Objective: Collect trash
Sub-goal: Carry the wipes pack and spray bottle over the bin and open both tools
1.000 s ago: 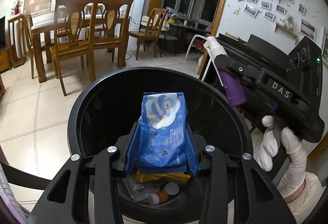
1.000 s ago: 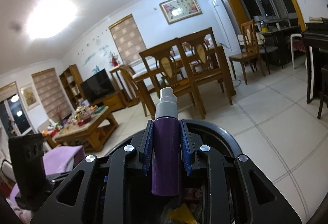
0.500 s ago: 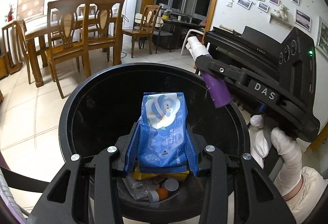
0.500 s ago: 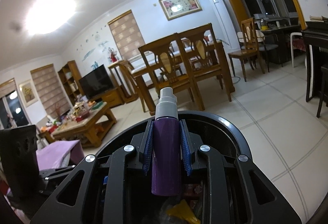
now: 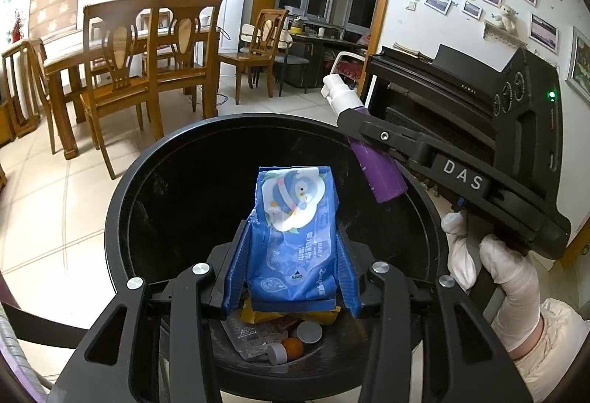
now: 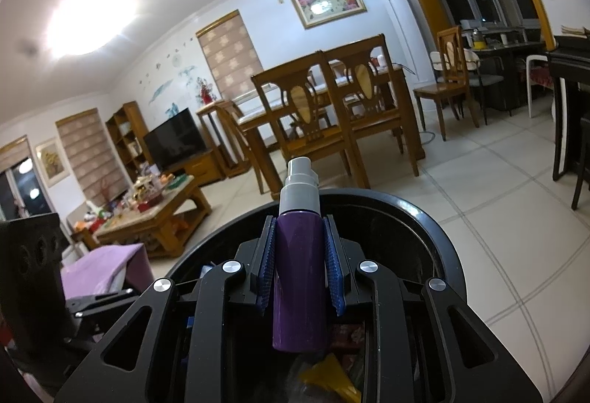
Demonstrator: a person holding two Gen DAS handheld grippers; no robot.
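Left wrist view gives me the blue wipes pack [image 5: 293,237] standing upright between the pads of my left claw [image 5: 291,268], right over the mouth of the black bin [image 5: 121,218]. That claw's jaws are opening at this moment, with the pack between them and the blue pads against its sides. Below the pack, at the bottom of the bin, I see a yellow wrapper [image 5: 258,314], a clear crumpled packet [image 5: 250,333], a grey cap [image 5: 309,332] and a small orange bottle [image 5: 285,351].

To the right in the same view, my right claw [image 5: 363,144] is clamped on a purple spray bottle [image 5: 379,174] with a white nozzle, tilted over the bin's right rim. A white-gloved hand [image 5: 494,274] grips that tool's handle. In the right wrist view the purple bottle [image 6: 299,277] stands upright between the ribbed pads of the right claw [image 6: 299,270], squeezed from both sides, its grey sprayer above them, with the bin's rim [image 6: 435,229] just beyond.

Past the bin lie the tiled floor [image 5: 48,211], wooden dining chairs [image 5: 118,71] around a table [image 6: 332,107], and a black piano [image 5: 442,93] on the right.
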